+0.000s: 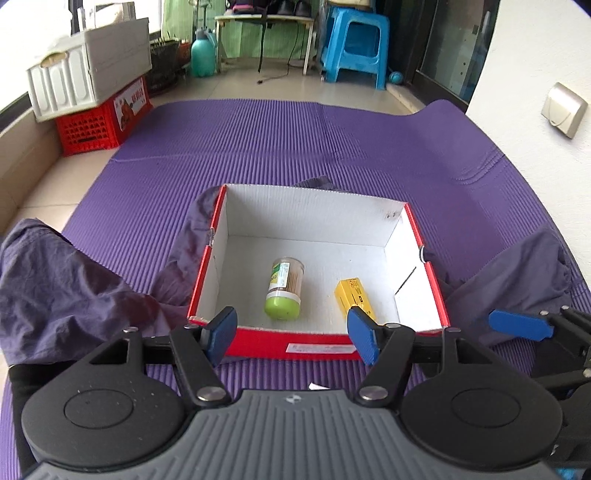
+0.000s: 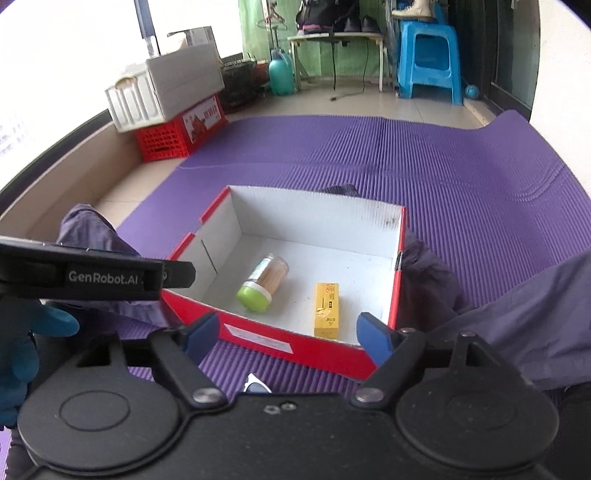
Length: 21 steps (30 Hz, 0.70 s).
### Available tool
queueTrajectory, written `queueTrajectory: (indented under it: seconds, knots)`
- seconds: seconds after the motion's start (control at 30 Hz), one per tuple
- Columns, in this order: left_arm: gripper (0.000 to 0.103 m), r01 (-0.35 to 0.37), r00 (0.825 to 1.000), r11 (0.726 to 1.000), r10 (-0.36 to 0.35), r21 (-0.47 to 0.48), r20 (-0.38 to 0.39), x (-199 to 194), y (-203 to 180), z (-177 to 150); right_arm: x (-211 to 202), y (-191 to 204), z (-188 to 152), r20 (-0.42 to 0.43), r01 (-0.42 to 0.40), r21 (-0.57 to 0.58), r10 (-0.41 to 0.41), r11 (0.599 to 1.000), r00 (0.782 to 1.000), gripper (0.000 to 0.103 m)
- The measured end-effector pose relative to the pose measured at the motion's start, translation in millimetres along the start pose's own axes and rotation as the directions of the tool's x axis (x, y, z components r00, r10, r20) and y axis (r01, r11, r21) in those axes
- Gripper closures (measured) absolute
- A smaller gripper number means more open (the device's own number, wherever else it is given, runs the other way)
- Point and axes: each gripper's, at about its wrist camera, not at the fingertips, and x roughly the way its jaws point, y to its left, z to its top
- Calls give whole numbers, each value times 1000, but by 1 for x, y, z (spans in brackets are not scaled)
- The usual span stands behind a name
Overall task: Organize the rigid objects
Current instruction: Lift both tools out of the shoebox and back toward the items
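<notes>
- Both the left hand-held gripper (image 1: 292,334) and right hand-held gripper (image 2: 288,338) are hanging apart and empty at the box's (image 2: 258,338) near edge.
- The jar (image 1: 283,290) and yellow pack (image 2: 326,309) are lying inside; finding another item likely comes next.

Purple ribbed mat (image 1: 295,147) spreads over a pale tiled floor (image 1: 236,86). At eleven o'clock, a white crate (image 1: 88,70) sits on a red crate (image 1: 103,118), window glare behind. At one o'clock, a blue plastic stool (image 1: 354,44); a small white table (image 1: 264,22) at twelve, before green wall.

jar (image 1: 283,288) left of pack (image 1: 354,298), in box (image 1: 321,218)
</notes>
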Motion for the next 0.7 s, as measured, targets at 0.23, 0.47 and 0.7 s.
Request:
queueTrajectory:
  seconds: [0.23, 0.47, 0.7]
  knots:
    - [32, -34, 997, 998, 30, 54, 72, -34, -11, -23, -33, 2, -15, 69, -38, -2, 38, 999, 997, 11]
    - [27, -40, 992, 997, 32, 67, 120, -58, -17, -44, -60, 11, -31, 127, -57, -48, 62, 997, 990, 5]
    - [19, -60, 987, 996, 50, 61, 155, -76, -19, -64, -81, 12, -44, 176, -63, -46, 70, 997, 982, 1]
